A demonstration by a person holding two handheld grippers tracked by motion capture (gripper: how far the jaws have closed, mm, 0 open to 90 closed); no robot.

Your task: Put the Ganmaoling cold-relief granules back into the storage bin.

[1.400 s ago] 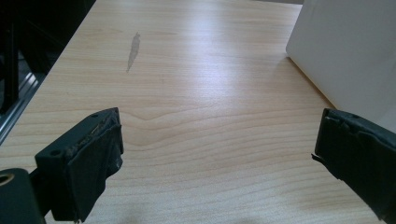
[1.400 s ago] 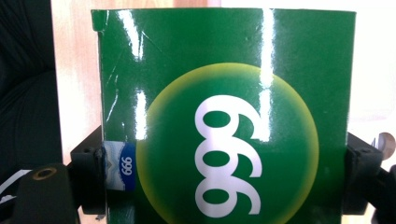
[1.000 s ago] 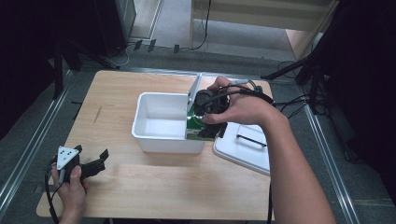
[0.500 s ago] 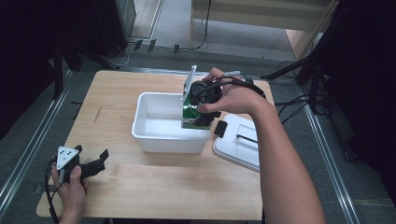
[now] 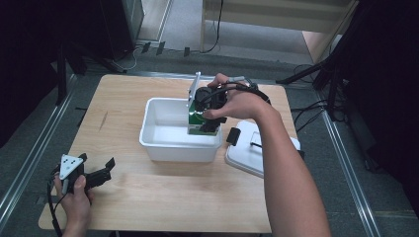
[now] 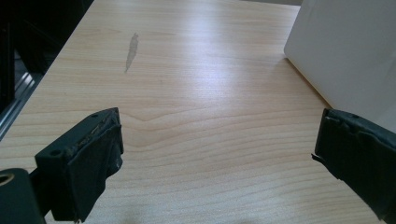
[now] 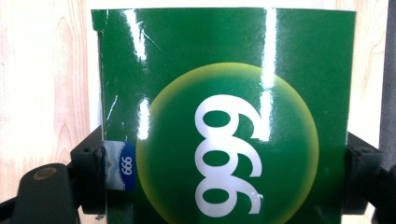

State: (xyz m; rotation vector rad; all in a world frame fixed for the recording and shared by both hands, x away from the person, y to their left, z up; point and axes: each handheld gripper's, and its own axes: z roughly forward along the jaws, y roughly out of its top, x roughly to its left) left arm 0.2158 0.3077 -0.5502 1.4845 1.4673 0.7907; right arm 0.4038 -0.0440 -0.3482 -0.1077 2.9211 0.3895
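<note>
Nearest the person, the left gripper [image 5: 101, 174] sat at the front-left corner of the wooden table [image 5: 163, 207], held low in the left hand [image 5: 74, 195]. Its jaws stood wide apart with nothing between them; in the left gripper view they framed bare wood and, at the far right, a white wall of the bin [image 6: 345, 51].

Mid-table: white plastic bin [image 5: 153, 140], rectangular, open top. Just beside it on the right lay a white lid [image 5: 244, 158] with a black latch, flat on the table and overhanging the table's right edge.

Over the bin's right end, the right gripper [image 5: 210, 118] pointed downward, the right hand [image 5: 237, 101] wrapped around its body. Its jaws were clamped on a green box [image 5: 197, 121], one pad on each side edge (the right gripper view showed the box's green face [image 7: 224, 93] with a yellow-green disc and white digits, pads pressing at both lower sides). The box's long axis ran roughly vertical, in line with the jaws, its free end pointing down into the bin; whether that end touched the bin floor could not be told. The box sat close against the bin's right inner wall.

Farther back: bare table, then grey floor.
</note>
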